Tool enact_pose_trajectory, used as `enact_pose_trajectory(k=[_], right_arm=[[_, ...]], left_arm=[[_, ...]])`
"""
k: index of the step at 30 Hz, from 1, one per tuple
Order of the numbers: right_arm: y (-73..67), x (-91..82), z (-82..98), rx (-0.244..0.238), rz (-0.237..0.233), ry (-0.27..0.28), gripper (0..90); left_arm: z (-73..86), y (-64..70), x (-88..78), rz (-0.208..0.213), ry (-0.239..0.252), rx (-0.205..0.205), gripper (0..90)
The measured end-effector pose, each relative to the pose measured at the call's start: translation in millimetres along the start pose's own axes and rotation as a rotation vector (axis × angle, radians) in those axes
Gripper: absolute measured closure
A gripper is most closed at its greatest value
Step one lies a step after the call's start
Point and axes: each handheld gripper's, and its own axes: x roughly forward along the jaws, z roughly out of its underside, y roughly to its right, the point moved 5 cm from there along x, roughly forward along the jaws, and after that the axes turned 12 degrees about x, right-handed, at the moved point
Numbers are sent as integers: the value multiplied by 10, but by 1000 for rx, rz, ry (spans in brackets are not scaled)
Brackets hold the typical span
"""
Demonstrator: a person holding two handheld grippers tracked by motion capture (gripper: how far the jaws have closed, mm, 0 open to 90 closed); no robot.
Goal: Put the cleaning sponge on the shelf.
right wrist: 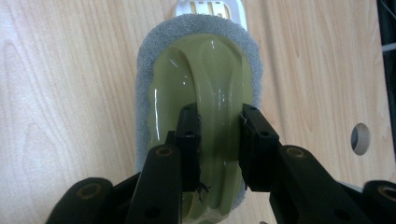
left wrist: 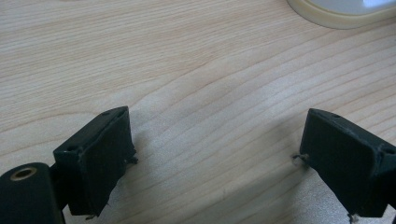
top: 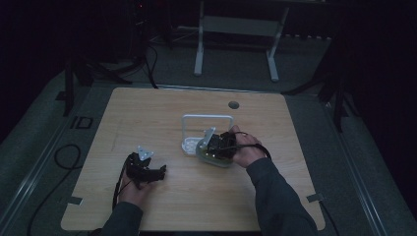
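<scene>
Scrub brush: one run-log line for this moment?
right hand-held gripper: shut on scrub brush handle | left hand-held gripper: open | brush: on table

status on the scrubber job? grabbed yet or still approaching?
Done: right gripper is shut on the green scrubber's handle ridge. In hand: scrubber sits on the table, next to the white rack. Left: the move itself, by my guess; left gripper is open, over bare wood.

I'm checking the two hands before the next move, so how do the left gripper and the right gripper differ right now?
The left gripper has its jaws spread wide with bare table between them, while the right gripper is shut on the raised handle of a green scrubber.
In the high view, the left gripper lies apart from other things; the right gripper sits beside the white rack.
Both have black jaws.
</scene>
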Motion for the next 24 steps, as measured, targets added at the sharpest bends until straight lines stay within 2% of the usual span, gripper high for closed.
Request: enact_pose_trajectory(k=[10, 24], right_arm=[[17, 4, -86, -25, 8, -5, 718], [75, 51, -102, -44, 18, -17, 718]], left_arm=[[0, 0, 0, 0, 0, 0, 95], [0, 0, 0, 0, 0, 1, 96]])
